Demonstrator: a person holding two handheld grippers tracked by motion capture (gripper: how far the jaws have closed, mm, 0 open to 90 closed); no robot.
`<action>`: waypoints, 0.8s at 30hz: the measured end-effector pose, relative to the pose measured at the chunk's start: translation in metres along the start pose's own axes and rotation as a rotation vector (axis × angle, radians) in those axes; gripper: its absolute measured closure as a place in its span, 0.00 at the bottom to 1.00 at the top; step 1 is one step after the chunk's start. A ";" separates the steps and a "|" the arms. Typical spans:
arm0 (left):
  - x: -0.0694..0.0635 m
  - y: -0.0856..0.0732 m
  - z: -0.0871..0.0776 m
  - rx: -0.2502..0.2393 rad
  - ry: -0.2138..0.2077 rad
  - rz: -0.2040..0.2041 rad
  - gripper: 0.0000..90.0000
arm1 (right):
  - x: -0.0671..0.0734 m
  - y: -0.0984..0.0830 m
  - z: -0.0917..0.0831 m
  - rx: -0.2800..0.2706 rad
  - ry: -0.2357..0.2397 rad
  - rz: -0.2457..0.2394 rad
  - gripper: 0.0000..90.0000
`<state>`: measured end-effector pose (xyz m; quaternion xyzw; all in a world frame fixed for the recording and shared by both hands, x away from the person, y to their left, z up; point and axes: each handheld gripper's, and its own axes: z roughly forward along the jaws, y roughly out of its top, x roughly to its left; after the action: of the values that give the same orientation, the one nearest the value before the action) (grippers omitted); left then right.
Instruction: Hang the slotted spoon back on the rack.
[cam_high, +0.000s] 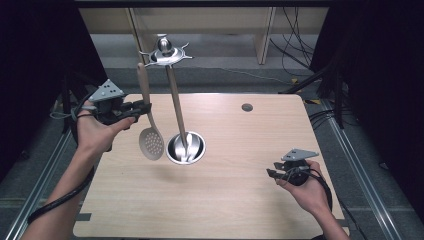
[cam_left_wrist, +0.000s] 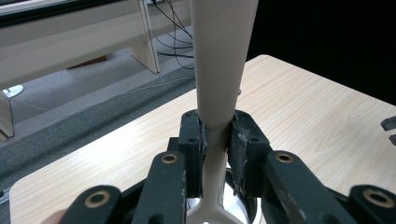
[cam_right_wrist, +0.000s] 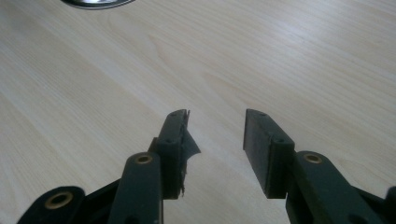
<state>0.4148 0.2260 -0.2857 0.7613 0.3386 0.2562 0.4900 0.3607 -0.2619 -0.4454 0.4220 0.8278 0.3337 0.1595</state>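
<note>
Held in the air over the left part of the table: a beige slotted spoon (cam_high: 150, 135), upright, perforated round head down, long handle pointing up. Pinched at the middle of the handle by the left gripper (cam_high: 141, 108), both black pads pressed flat against the handle on two sides, clearly seen in the left gripper view (cam_left_wrist: 216, 135). Head of the spoon hanging just beside the round steel base (cam_high: 185, 148) of a utensil rack, to its left, not touching it as far as visible. Base shaped like a shallow shiny dish, with a pale spoon-like reflection or utensil part inside; not possible to tell which. Rising from the base, a thin post (cam_high: 176, 102), a little tilted in the picture, ending in a steel star-shaped crown with hooks (cam_high: 165, 53); spoon handle standing near this post, apart from it. Under everything, a light wooden table (cam_high: 240, 200) with a small dark round hole (cam_high: 247, 107) near the far edge. At the near right side, right gripper (cam_high: 274, 174) low over the bare wood, well apart from the rack, jaws spread with nothing between them, wood grain visible through the gap (cam_right_wrist: 217, 135). Beyond the table, grey floor with cables and wooden furniture legs.
</note>
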 end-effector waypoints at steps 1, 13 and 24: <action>0.000 0.000 0.001 0.002 -0.002 -0.002 0.83 | 0.000 0.000 0.000 -0.002 0.000 0.005 0.67; 0.001 0.003 0.006 0.008 -0.015 0.003 0.83 | -0.002 -0.001 0.000 -0.009 -0.005 -0.011 0.67; 0.000 0.005 0.013 0.022 -0.014 0.008 0.83 | 0.000 0.000 0.000 -0.001 -0.003 0.001 0.67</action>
<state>0.4256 0.2172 -0.2859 0.7697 0.3347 0.2493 0.4830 0.3606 -0.2625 -0.4455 0.4227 0.8272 0.3335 0.1605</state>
